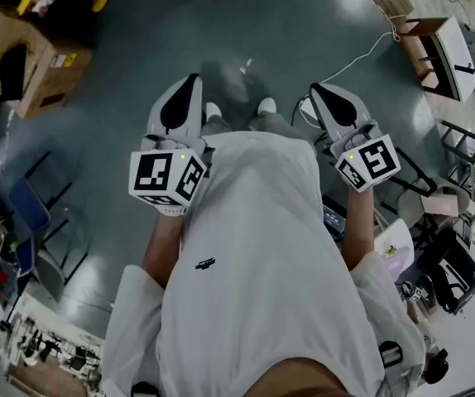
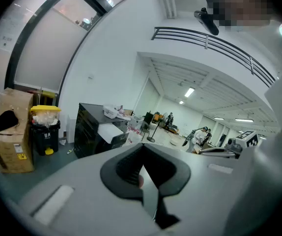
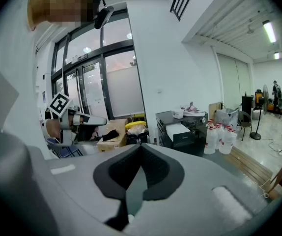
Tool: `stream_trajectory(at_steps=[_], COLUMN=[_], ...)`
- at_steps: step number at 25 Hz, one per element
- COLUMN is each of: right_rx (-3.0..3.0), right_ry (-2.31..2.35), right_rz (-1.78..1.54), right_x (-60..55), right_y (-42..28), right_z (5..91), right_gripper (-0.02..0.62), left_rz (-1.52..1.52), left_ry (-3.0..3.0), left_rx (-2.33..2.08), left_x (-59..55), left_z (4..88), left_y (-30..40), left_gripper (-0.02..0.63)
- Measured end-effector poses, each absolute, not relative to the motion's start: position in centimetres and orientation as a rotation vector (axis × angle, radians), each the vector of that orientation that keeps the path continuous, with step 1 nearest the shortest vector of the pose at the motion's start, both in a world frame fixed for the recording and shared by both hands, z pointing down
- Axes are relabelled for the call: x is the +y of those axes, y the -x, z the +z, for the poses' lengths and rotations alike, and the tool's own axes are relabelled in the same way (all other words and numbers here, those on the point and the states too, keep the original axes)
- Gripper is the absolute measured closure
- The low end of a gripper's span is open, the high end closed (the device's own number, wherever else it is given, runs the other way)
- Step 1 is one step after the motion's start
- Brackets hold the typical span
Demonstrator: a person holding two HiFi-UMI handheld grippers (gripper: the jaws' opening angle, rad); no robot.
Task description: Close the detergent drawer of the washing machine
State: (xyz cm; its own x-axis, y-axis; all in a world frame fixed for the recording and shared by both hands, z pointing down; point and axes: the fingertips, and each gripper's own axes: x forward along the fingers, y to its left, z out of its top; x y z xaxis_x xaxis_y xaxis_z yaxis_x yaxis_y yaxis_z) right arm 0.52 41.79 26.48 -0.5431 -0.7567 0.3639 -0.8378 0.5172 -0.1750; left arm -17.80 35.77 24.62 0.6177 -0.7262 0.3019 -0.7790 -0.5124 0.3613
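Two grippers are up against your chest, both pointing toward the top of the head view. The left gripper (image 1: 189, 89) sits left of centre with its cube (image 1: 167, 176) just below it, touching your shirt (image 1: 254, 246). The right gripper (image 1: 320, 96) mirrors it right of centre, and its cube (image 1: 368, 162) is tilted outward.

In the left gripper view the left gripper (image 2: 142, 149) has its jaws pressed together along one seam, with nothing between them. It's the same in the right gripper view: the right gripper (image 3: 141, 149) has its jaws together and is empty.

Your shoes (image 1: 213, 110) show at the top centre of the head view, on the grey floor (image 1: 138, 48) between the two tools. A box (image 1: 43, 64) sits at the upper left, and a cable (image 1: 362, 56) runs across the floor at the upper right.

The left gripper view looks out on that box (image 2: 8, 132) at the left edge. A yellow-lidded bin (image 2: 45, 127) stands just beside it and a black cabinet (image 2: 89, 127) stands nearer the middle. The right gripper view has the cabinet (image 3: 180, 124) at centre, with white jugs (image 3: 219, 136) just to its right. Your left gripper (image 3: 67, 116) shows at the left edge.

As for the drawer, I can't pick it out in any view.
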Motion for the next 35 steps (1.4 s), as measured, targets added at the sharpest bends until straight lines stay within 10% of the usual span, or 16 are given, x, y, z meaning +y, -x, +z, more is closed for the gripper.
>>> stream_trajectory(at_steps=[35], right_rx=[-2.732], right_ry=[-1.306], right_rz=[0.455], right_x=[41.1], right_y=[-16.6], right_z=[25.6], right_gripper=[0.594], left_rz=[0.346], left_ry=[-2.395], left_rx=[-1.102], left_x=[36.9], left_z=[25.1], left_y=[-6.9], left_gripper=[0.589])
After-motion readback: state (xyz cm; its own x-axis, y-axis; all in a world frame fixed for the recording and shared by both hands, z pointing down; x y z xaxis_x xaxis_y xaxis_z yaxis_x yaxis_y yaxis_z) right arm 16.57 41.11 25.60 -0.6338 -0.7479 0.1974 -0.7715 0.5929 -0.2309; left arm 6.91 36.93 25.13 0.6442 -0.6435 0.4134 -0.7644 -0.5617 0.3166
